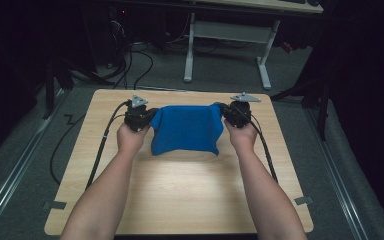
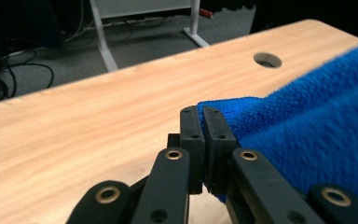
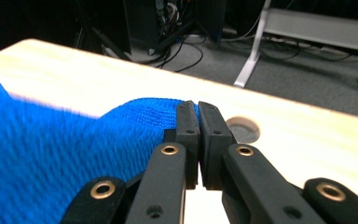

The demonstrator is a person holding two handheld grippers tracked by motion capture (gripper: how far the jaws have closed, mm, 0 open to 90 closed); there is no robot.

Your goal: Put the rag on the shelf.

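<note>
Left gripper (image 2: 204, 140): my jaws pinch the blue cloth (image 1: 186, 128) corner, at nine o'clock.
Right gripper (image 3: 198, 140): clamped on the three o'clock corner, keeping the top edge taut.
Cloth: hangs between them, hem grazing the table (image 1: 180, 195) centre.

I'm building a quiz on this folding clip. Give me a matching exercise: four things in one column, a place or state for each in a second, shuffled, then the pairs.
Things:
1. left tongs
2. right tongs
3. blue cloth
4. round hole

Places or states:
A. cut into the wooden table top
B. hangs between both tongs, lower edge on the table
C. shut on the cloth's corner at the left of the high view
D. shut on the cloth's corner at the right of the high view

Pairs: 1-C, 2-D, 3-B, 4-A
</note>
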